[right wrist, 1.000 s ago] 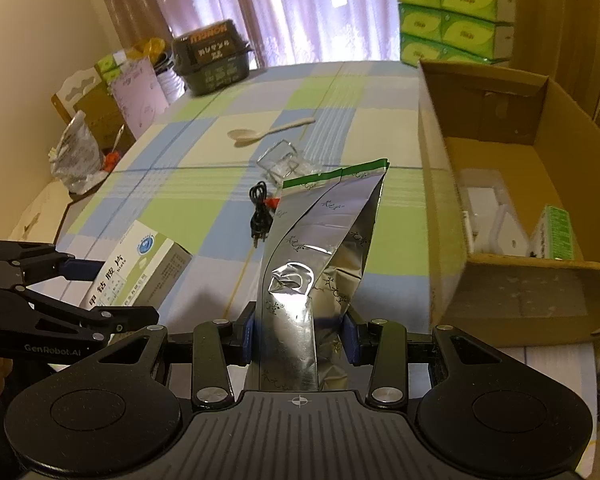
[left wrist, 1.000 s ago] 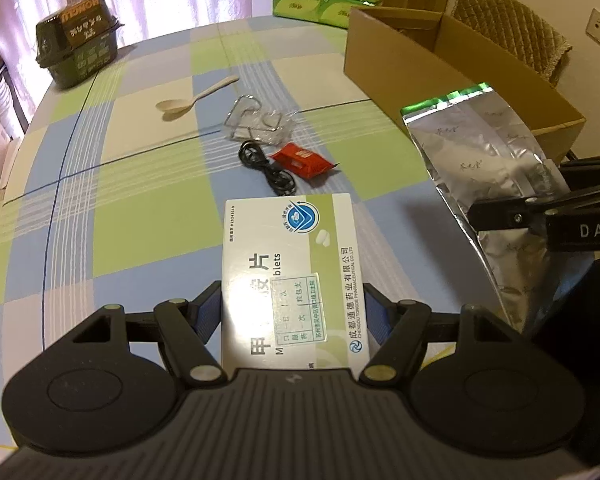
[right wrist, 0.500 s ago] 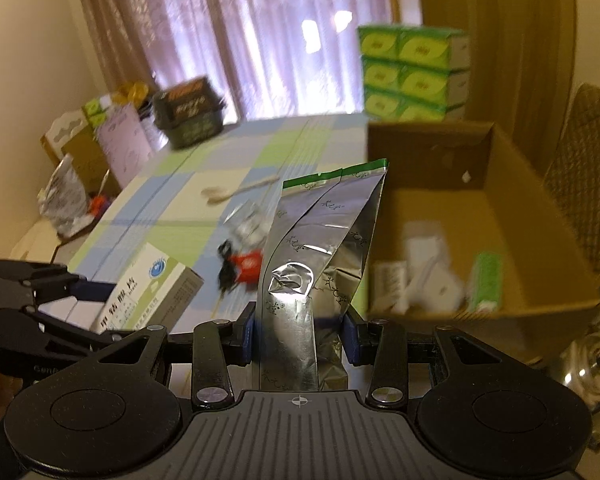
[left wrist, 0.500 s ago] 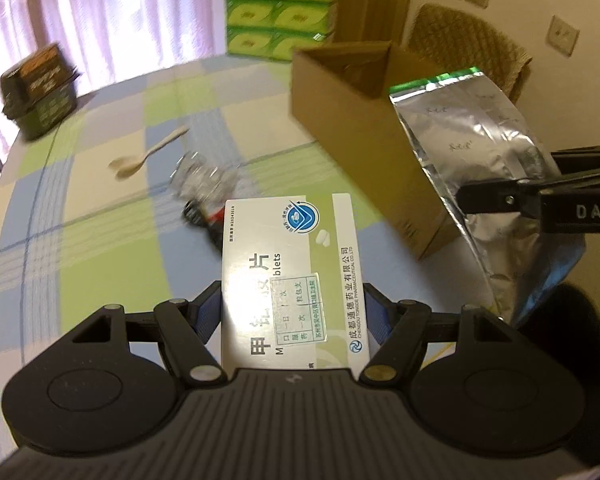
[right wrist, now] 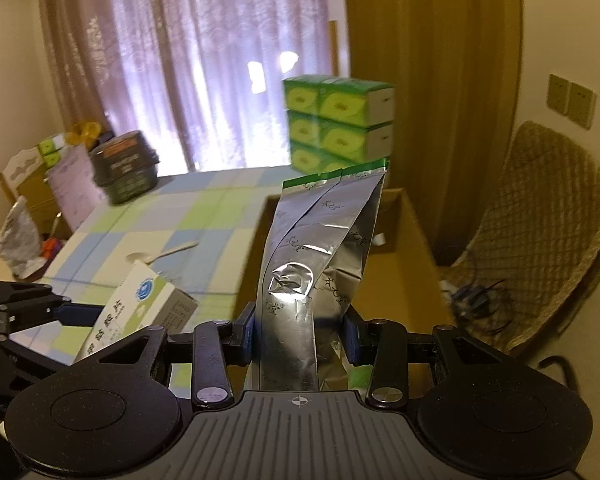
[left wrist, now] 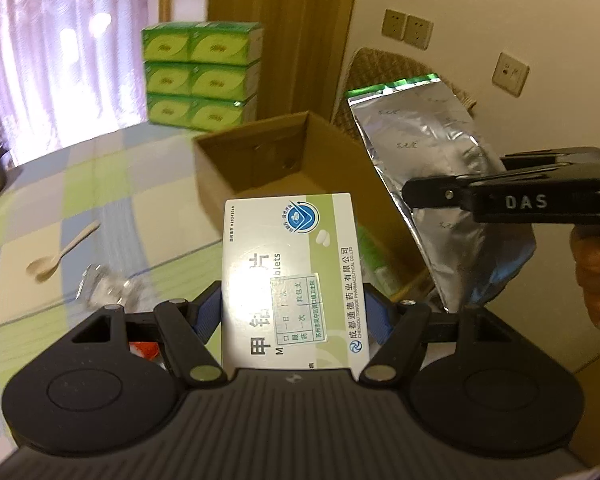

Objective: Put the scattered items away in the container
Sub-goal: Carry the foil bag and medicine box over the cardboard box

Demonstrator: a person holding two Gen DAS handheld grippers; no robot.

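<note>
Two grippers are squeezing things above the brown cardboard box (left wrist: 260, 160), ready to drop them in: left gripper (left wrist: 294, 316) is holding the white-and-green medicine box (left wrist: 292, 276), right gripper (right wrist: 300, 336) the shiny silver foil bag (right wrist: 320, 248).

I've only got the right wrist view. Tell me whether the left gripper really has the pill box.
Observer: Yes. The left gripper is shut on the pill box, with a pad on each long side.
Operator: List what's on the table besides the spoon.
Observer: A red packet shows under the left gripper, and a clear item, too blurred to name, lies between it and the spoon.
</note>
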